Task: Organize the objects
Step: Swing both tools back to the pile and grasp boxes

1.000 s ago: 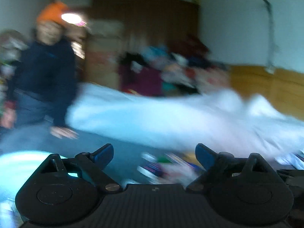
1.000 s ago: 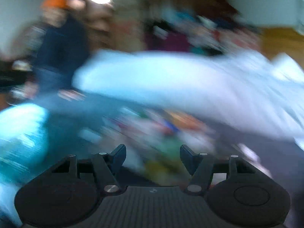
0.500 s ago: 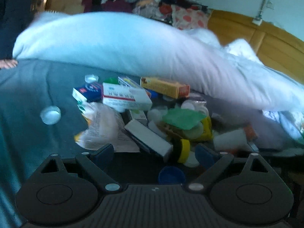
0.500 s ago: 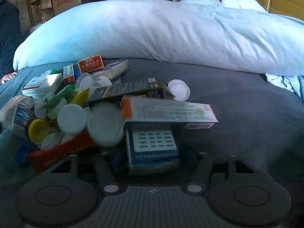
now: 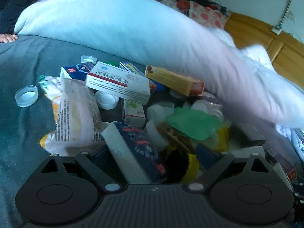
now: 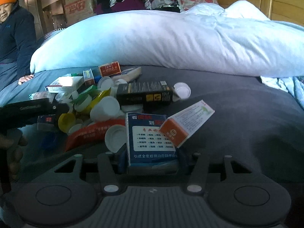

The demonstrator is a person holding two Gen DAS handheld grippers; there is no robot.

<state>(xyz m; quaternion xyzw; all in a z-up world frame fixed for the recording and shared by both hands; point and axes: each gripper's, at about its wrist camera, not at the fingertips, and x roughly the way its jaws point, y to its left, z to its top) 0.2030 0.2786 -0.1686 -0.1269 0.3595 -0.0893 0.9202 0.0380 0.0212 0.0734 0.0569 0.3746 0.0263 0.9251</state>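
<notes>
A heap of medicine boxes, bottle caps and packets lies on the grey bedsheet (image 5: 22, 60). My left gripper (image 5: 153, 157) is open and low over the heap. A dark blue and white box (image 5: 133, 152) and a yellow cap (image 5: 192, 168) lie between its fingers. A white printed bag (image 5: 74, 117) sits just to the left of them. My right gripper (image 6: 151, 161) is open with a blue printed pack (image 6: 150, 136) between its pads. A white box with an orange end (image 6: 187, 123) leans on that pack. A black box (image 6: 144, 94) lies behind.
A bulky white duvet (image 6: 171, 38) runs across the bed behind the heap. A person in an orange hat (image 6: 15, 28) sits at the left with a hand (image 6: 24, 78) on the sheet. The left tool's black housing (image 6: 28, 108) reaches in from the left. Bare sheet (image 6: 247, 114) lies on the right.
Both views swung down from the room onto the heap and moved closer. The blue pack now sits between the right fingers, and the orange-ended box has tipped from flat to slanted.
</notes>
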